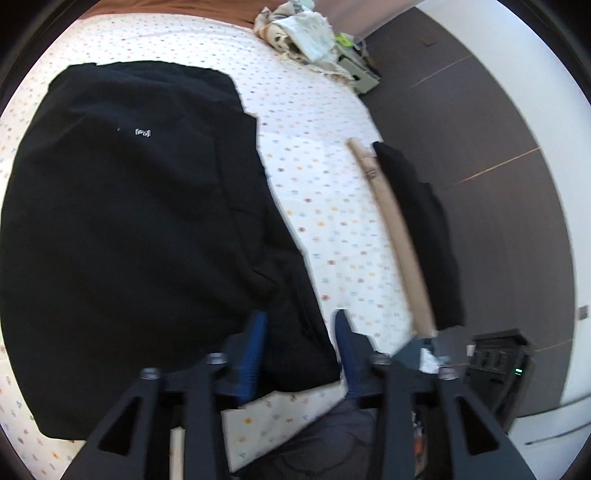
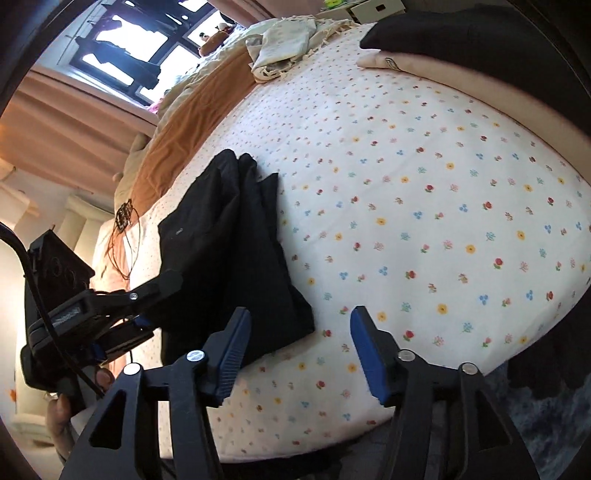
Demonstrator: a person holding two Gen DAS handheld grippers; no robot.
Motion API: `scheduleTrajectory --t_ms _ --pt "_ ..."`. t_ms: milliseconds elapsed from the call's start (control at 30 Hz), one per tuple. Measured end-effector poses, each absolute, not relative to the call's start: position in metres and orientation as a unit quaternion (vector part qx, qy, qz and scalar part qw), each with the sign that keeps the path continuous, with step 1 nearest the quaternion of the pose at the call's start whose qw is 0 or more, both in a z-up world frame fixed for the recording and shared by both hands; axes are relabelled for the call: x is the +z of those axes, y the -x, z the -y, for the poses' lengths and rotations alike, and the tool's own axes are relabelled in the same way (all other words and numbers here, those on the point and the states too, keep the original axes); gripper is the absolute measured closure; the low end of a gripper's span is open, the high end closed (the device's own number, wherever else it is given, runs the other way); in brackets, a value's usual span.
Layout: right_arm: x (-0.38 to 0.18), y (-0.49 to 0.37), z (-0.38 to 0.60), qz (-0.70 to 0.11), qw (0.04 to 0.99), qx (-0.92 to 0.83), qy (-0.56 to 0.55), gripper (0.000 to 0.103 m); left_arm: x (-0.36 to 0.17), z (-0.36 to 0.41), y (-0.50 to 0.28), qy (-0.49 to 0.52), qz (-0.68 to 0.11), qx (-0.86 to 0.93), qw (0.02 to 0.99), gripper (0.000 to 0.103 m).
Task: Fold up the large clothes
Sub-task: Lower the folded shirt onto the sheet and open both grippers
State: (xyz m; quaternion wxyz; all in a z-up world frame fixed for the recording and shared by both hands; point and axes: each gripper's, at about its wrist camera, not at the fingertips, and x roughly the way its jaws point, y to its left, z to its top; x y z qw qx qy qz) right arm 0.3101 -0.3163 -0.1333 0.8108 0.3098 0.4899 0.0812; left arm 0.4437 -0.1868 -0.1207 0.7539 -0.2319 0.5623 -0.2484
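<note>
Black garment (image 1: pixel 129 229) on floral bedsheet (image 2: pixel 424 206), dark floor (image 1: pixel 480 155), both hand-held grippers released

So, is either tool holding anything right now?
No. Left tool is open over the black garment's near edge; right tool is open above the sheet.

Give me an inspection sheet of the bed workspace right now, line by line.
Surface: floral bedsheet, mostly bare.
Job's things: black garment lying partly folded on the sheet.
Clutter: beige and black folded clothes at the bed's edge; crumpled cream cloth at the far end.
Grippers: left gripper open over the garment's corner; right gripper open, holding nothing.
Cables: thin orange wires on the bed.
Surroundings: window, curtain, dark floor.
</note>
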Motion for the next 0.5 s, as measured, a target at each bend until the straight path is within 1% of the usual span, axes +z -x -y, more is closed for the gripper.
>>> scheduleTrajectory --t_ms 33,133,167,200,267,500 --pt "-0.132 -0.311 0.313 -0.488 0.811 0.087 -0.311 0.045 -0.115 0.181 -0.442 0.233 -0.553 -0.243 0.762 0.044" --pt "-0.122 -0.315 0.302 -0.474 0.817 0.106 -0.311 0.045 -0.102 0.156 -0.437 0.247 -0.528 -0.231 0.779 0.038" --pt "-0.118 -0.317 0.297 -0.469 0.822 0.111 -0.304 0.044 -0.101 0.147 -0.434 0.252 -0.524 -0.229 0.78 0.038" --pt "-0.115 -0.319 0.294 -0.468 0.824 0.114 -0.298 0.04 -0.1 0.137 -0.432 0.255 -0.522 -0.222 0.783 0.038" --pt "-0.113 -0.322 0.286 -0.468 0.823 0.124 -0.298 0.037 -0.102 0.115 -0.428 0.251 -0.52 -0.194 0.793 0.038" --pt "-0.113 -0.338 0.25 -0.475 0.818 0.162 -0.282 0.037 -0.116 0.049 -0.415 0.271 -0.517 -0.108 0.805 0.038"
